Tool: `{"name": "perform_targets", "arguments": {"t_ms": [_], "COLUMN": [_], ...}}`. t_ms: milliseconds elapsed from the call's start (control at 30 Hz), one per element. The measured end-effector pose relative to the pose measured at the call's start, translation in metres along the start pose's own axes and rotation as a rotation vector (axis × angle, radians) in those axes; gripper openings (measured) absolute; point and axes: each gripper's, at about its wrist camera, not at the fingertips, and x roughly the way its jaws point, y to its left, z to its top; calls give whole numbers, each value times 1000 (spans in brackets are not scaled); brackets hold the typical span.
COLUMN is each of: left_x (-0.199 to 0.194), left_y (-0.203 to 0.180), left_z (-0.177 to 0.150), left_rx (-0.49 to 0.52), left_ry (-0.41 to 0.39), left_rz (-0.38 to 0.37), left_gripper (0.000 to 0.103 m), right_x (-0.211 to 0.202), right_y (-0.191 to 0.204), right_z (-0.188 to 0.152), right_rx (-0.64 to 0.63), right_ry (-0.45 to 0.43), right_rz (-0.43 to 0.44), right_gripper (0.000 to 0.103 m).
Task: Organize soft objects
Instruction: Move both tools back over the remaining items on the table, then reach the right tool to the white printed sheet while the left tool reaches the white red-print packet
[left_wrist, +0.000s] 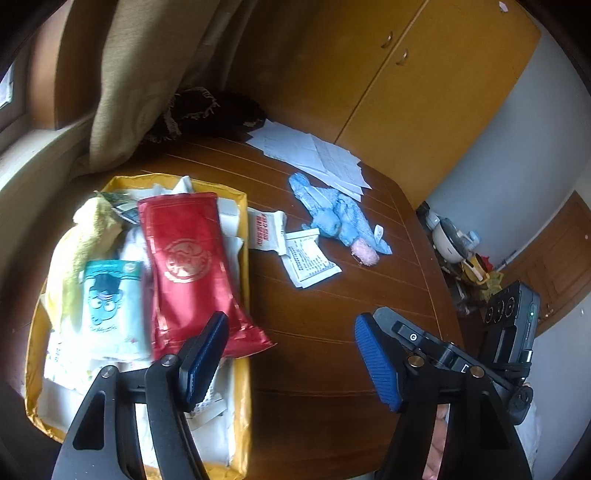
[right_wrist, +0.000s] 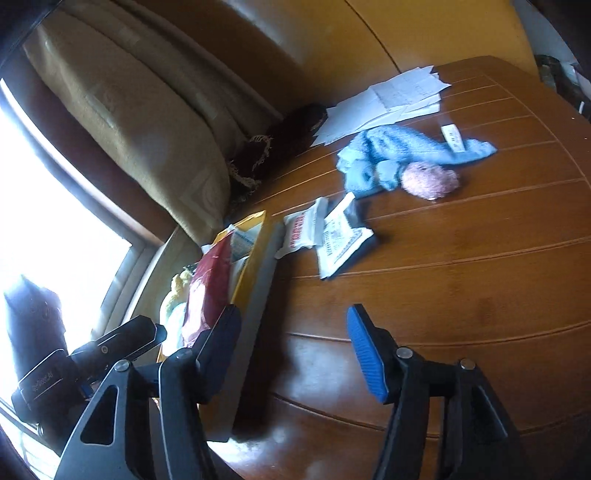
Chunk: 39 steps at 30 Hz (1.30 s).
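- Nearest the left wrist camera, the left gripper (left_wrist: 291, 354) stands with its jaws wide apart and nothing between them; its left pad (left_wrist: 205, 360) hangs over the near end of the box, its right pad over bare table.
- The right gripper (right_wrist: 293, 354) likewise has its jaws spread and empty, above the table (right_wrist: 461, 295) just beside the box's right wall.
- The yellow box (left_wrist: 242, 280) sits at the table's left edge, near the curtain (left_wrist: 122, 92).
- In the box a red pouch (left_wrist: 188, 266) lies slanted on top, its lower corner poking over the right wall.
- Left of the pouch lies a pale blue packet (left_wrist: 110, 302) with a cartoon face, and a yellow cloth (left_wrist: 81, 240) beyond it; white packets lie underneath.
- On the table just right of the box lie two white sachets (left_wrist: 266, 229), touching each other.
- Further right lies a blue plush toy (left_wrist: 332, 214) with a pink end, apart from the sachets.
- Behind the toy, loose papers (left_wrist: 314, 151) lie at the far edge of the table, in front of a yellow cupboard (left_wrist: 424, 92).
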Motion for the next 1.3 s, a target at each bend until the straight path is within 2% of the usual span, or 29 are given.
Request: {"name": "perform_targets", "arguments": {"t_ms": [100, 267, 367, 533, 600, 733, 833, 967, 1133, 1300], "left_x": [24, 49, 57, 61, 64, 66, 66, 64, 69, 82], "left_y": [-15, -23, -24, -21, -18, -11, -12, -29, -35, -38], "left_z": [5, 12, 14, 17, 16, 15, 12, 7, 3, -2], "left_rx": [19, 10, 5, -5, -11, -27, -12, 70, 85, 113], "left_ry": [48, 76, 92, 94, 104, 110, 112, 98, 129, 157], "left_rz": [6, 28, 24, 14, 12, -2, -5, -14, -24, 10], "left_gripper": [74, 74, 74, 74, 74, 74, 74, 74, 74, 74], "right_x": [-7, 1, 18, 57, 72, 96, 105, 112, 101, 68], "right_y": [-23, -40, -39, -23, -21, -27, -25, -18, -16, -43], "right_z": [8, 23, 38, 64, 71, 80, 81, 77, 67, 53], "right_rx": [47, 63, 61, -18, -22, 20, -5, -43, -69, 7], "right_ry": [-11, 14, 68, 142, 156, 186, 184, 185, 185, 157], "right_rz": [-10, -1, -14, -99, -120, -141, -157, -201, -217, -197], "right_gripper": [60, 60, 60, 59, 51, 48, 42, 20, 16, 16]}}
